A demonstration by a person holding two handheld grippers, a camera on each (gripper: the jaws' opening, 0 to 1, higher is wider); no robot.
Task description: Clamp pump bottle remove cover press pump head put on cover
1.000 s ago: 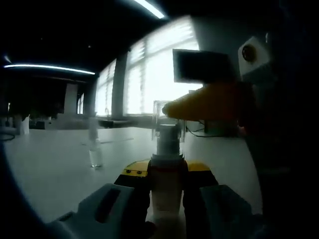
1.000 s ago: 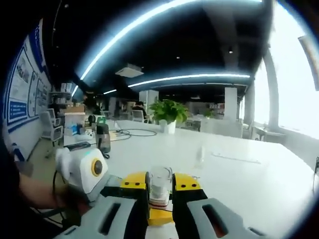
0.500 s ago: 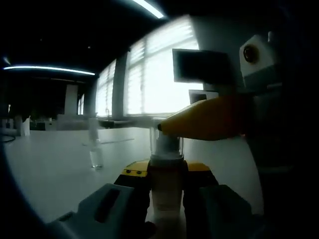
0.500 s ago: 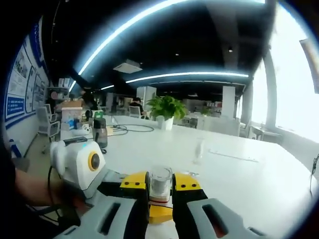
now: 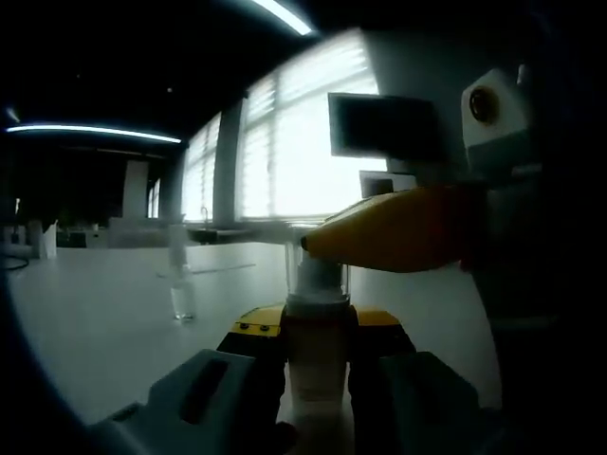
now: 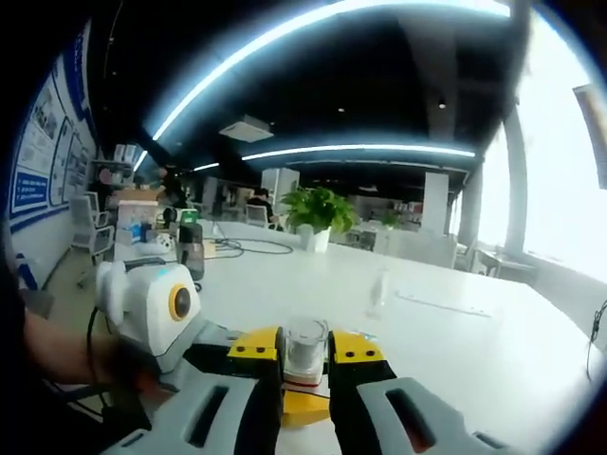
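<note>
Left gripper point(image 5: 318, 379): its two grey and yellow jaws are squeezed tight on the pump bottle, one on each side of it.
Pump bottle point(image 5: 318, 365): it stands straight up between the left jaws, over the white table point(image 5: 95, 322). Its body is pale. Its white collar sticks up above the jaws.
Right gripper point(image 6: 305, 384): its jaws are closed on the clear cover, which sits right between the yellow tips. In the left gripper view it comes in from the right as a big orange-yellow shape point(image 5: 398, 232), and its tip sits just over the top of the pump bottle.
Clear cover point(image 6: 305, 346): a small see-through cap, upright, pinched by the right jaws. In the left gripper view the light is dim, so it looks like the cover is on the pump top, but I cannot tell for sure.
Small clear bottle point(image 5: 180, 284): it stands alone on the table, to the left of the pump bottle and well apart from it. It also shows far off in the right gripper view point(image 6: 377, 294).
Person's hand point(image 6: 66, 351): it holds the left gripper, seen at the left of the right gripper view.
Plant point(image 6: 321, 213): green leaves in a white pot, far back on the table.
Windows point(image 5: 275, 142): big and bright, behind the pump bottle.
</note>
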